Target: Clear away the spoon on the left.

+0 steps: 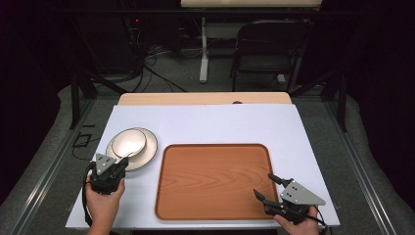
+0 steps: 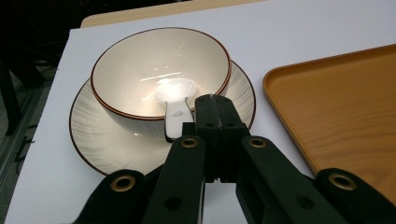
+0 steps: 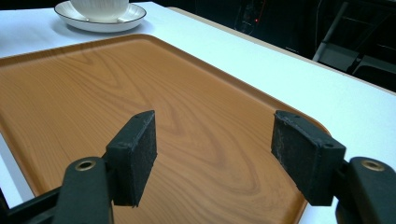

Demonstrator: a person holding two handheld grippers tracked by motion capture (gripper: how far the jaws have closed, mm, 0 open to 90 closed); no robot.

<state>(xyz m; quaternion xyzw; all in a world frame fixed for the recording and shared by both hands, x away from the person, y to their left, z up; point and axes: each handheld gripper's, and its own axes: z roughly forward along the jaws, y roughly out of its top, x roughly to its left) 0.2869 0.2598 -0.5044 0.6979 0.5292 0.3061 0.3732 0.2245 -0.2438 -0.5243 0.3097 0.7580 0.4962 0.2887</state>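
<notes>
A cream bowl (image 1: pixel 128 142) (image 2: pixel 140 74) with a brown rim stands on a matching plate (image 1: pixel 148 152) (image 2: pixel 93 135) at the table's left. A white spoon (image 2: pixel 175 91) lies in the bowl, its handle hanging over the near rim. My left gripper (image 1: pixel 125 159) (image 2: pixel 212 100) is at that rim with its jaws pressed together just right of the spoon handle; nothing shows between them. My right gripper (image 1: pixel 263 184) (image 3: pixel 215 154) hovers open over the near right corner of the wooden tray (image 1: pixel 213 181) (image 3: pixel 93 93), which is bare.
The tray (image 2: pixel 336 107) lies right of the plate on a white table top (image 1: pixel 205 122). In the right gripper view the bowl (image 3: pixel 100 7) and plate (image 3: pixel 107 21) stand far off. A black chair (image 1: pixel 266 49) and cables are beyond the table.
</notes>
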